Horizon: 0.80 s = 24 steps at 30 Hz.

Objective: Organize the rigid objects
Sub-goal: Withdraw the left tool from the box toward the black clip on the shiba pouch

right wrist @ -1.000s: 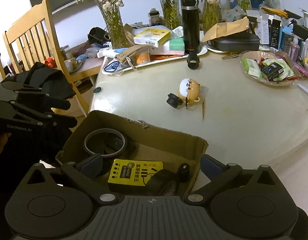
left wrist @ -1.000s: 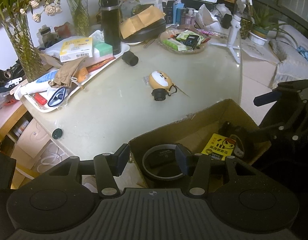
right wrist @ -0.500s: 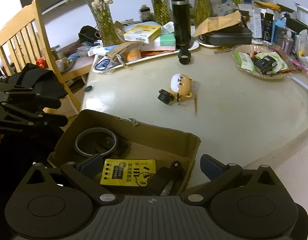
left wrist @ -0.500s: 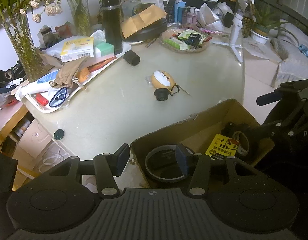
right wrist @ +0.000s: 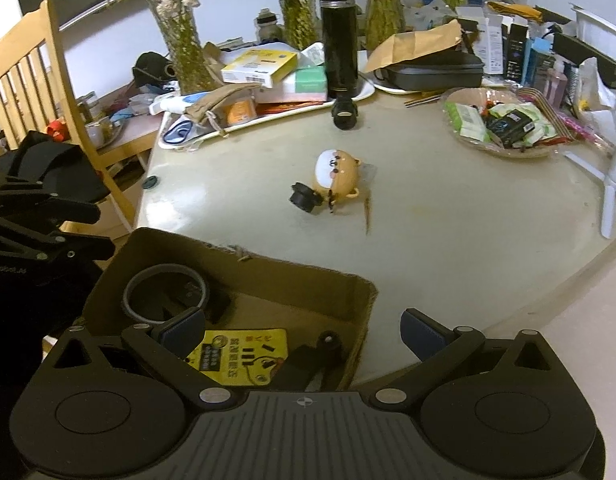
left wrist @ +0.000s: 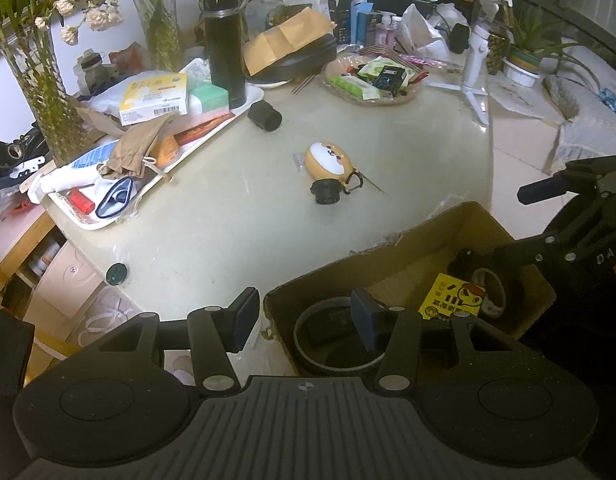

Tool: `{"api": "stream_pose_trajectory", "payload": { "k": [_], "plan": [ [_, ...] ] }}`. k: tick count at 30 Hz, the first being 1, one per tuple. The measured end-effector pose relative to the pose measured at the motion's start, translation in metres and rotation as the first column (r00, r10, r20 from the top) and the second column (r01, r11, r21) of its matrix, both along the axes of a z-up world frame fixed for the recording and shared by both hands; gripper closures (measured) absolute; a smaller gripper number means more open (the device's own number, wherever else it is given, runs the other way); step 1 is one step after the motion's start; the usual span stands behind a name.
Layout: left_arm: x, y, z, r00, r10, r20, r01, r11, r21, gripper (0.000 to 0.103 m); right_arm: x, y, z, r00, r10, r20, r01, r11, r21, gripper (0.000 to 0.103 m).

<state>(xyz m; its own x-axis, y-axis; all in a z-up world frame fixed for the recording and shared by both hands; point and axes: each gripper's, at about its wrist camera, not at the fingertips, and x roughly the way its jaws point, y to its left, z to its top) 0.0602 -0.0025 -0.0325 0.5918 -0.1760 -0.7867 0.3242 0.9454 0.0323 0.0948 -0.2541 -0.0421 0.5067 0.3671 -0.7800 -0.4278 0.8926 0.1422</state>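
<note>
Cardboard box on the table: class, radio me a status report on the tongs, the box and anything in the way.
Left tongs open, astride the cardboard box wall. Right tongs open, empty, over its corner. Box holds tape ring, yellow card. Dog toy still out on the table; path clear.

Both grippers are matte black with round discs and silver screws. The fingers (left wrist: 243,318) carry dark blue pads (right wrist: 422,334).
</note>
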Motion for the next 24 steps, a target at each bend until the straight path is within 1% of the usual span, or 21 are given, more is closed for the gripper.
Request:
{"api": "stream_pose_trajectory", "payload": {
  "k": [5, 11, 24],
  "plan": [
    [0.004, 0.000, 0.000, 1.000, 0.000, 0.000, 0.000, 1.000, 0.003, 0.053, 0.006, -0.002, 0.000, 0.999, -0.039, 0.009, 0.039, 0.999, -0.022, 0.000],
    [0.018, -0.002, -0.002, 1.000, 0.000, -0.003, 0.000, 1.000, 0.010, 0.053, 0.013, -0.003, 0.001, 0.997, -0.079, 0.019, 0.080, 0.996, -0.045, 0.000],
    [0.036, -0.008, -0.007, 1.000, -0.027, 0.006, 0.027, 0.999, 0.017, 0.053, 0.029, -0.007, -0.003, 0.992, -0.126, 0.019, 0.127, 0.990, -0.056, 0.000]
  ]
}}
